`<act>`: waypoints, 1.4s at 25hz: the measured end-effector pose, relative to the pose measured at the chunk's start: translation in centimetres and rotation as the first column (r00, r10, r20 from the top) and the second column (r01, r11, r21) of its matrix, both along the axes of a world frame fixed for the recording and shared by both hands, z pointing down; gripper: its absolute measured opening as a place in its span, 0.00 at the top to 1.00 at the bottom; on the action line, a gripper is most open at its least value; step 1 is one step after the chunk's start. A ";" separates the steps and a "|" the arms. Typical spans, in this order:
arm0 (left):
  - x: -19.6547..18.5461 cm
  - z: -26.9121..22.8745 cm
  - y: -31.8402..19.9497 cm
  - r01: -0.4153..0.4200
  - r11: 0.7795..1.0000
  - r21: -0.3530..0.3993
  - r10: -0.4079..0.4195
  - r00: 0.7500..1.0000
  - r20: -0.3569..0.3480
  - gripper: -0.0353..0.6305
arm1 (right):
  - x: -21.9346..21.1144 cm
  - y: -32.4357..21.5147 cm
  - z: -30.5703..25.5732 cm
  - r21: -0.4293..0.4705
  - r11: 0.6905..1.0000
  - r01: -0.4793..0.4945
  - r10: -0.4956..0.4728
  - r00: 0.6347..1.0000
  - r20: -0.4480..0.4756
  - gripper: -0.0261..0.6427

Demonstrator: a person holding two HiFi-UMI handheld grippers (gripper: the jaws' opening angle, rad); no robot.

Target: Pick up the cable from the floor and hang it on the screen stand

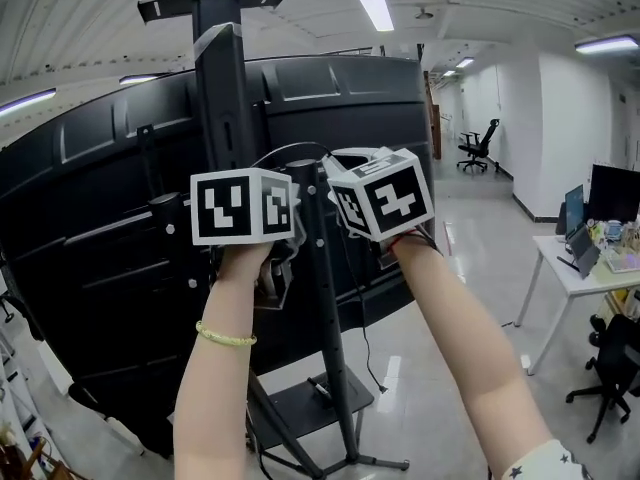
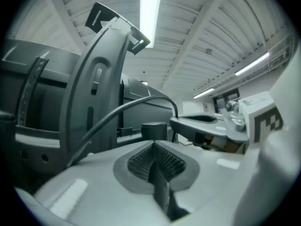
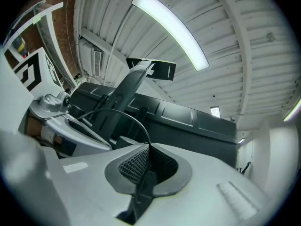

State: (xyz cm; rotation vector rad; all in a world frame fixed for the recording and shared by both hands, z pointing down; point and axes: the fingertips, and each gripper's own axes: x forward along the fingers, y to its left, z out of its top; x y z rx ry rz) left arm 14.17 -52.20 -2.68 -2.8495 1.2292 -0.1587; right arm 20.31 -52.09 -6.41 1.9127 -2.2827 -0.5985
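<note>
Two hand-held grippers are held up at the back of a large curved screen (image 1: pixel 120 218) in an open-plan office. A black cable (image 2: pixel 108 118) arches between them, clear of the floor (image 1: pixel 480 268) and just beside the upright post of the screen stand (image 1: pixel 222 88). The right gripper (image 3: pixel 149 147) has its fingers closed on the cable, which runs straight into them in the right gripper view. The left gripper (image 2: pixel 153 145) has its fingers pressed together; the cable sweeps past on their left and drops out of sight below the gripper body, so whether they pinch it lower down cannot be told. A yellow bracelet (image 1: pixel 225 336) circles the left wrist. At far right, a white bench (image 1: pixel 575 278) carries monitors, and an office chair (image 1: pixel 480 146) stands down the corridor.
</note>
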 end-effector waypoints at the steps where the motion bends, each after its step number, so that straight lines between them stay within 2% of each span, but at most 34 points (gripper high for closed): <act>1: 0.1 -0.2 -0.1 -0.014 1.000 -0.002 0.014 0.999 0.029 0.93 | 0.0 -0.7 -0.4 -0.009 1.000 0.008 -0.008 1.000 0.003 0.95; 3: -0.1 -0.5 -0.3 -0.020 1.000 0.014 0.018 0.996 0.084 0.93 | 0.3 -1.9 -0.9 -0.026 1.000 0.003 -0.004 1.000 -0.011 0.95; 5: -1.1 -0.8 -1.1 0.026 0.999 0.044 -0.030 0.995 0.100 0.94 | 0.4 -2.7 -0.8 -0.036 0.999 -0.010 0.009 0.999 -0.038 0.95; 8: -2.2 -0.9 -2.0 0.056 0.997 0.055 -0.060 0.995 0.075 0.94 | 0.4 -3.7 -0.5 -0.049 0.999 -0.019 0.016 0.999 -0.048 0.95; 12: -2.2 -0.1 -2.2 0.020 1.000 0.024 -0.020 1.000 0.018 0.94 | 0.7 -4.5 1.5 -0.104 0.994 -0.043 0.034 0.996 -0.087 0.95; 16: -1.7 2.6 -2.1 0.007 1.000 -0.013 -0.007 1.000 0.008 0.94 | 0.8 -3.9 3.0 -0.085 0.993 -0.079 0.067 0.988 -0.138 0.94; 18: -1.4 4.7 -2.1 0.000 0.999 -0.042 0.000 1.000 0.001 0.94 | 1.0 -3.4 4.0 -0.081 0.994 -0.079 0.067 0.989 -0.135 0.88; 20: -1.3 7.1 -2.1 0.001 0.998 -0.064 -0.002 1.000 -0.006 0.94 | 1.3 -2.8 5.3 -0.073 0.995 -0.069 0.061 0.992 -0.110 0.80; 23: -1.6 10.3 -1.3 0.011 0.997 -0.082 -0.014 0.999 -0.032 0.94 | 1.7 -1.3 8.1 -0.062 0.997 -0.040 0.037 0.998 -0.048 0.80; 26: -2.3 13.4 0.2 0.034 0.995 -0.092 -0.040 0.997 -0.072 0.94 | 1.6 1.0 11.9 -0.058 0.998 -0.015 0.016 1.000 0.016 0.87; 29: -2.9 17.1 2.1 0.081 0.995 -0.063 -0.086 0.993 -0.086 0.94 | 0.9 3.9 17.1 -0.077 0.997 0.013 -0.006 0.996 0.090 0.95; 32: -3.2 21.7 4.7 0.121 0.992 -0.032 -0.123 0.989 -0.079 0.94 | -0.1 6.7 23.5 -0.131 0.991 0.039 -0.018 0.987 0.160 0.96; 35: -3.0 27.6 8.2 0.109 0.993 -0.053 -0.113 0.991 -0.074 0.94 | -1.0 9.9 30.0 -0.191 0.981 0.043 -0.001 0.976 0.216 0.96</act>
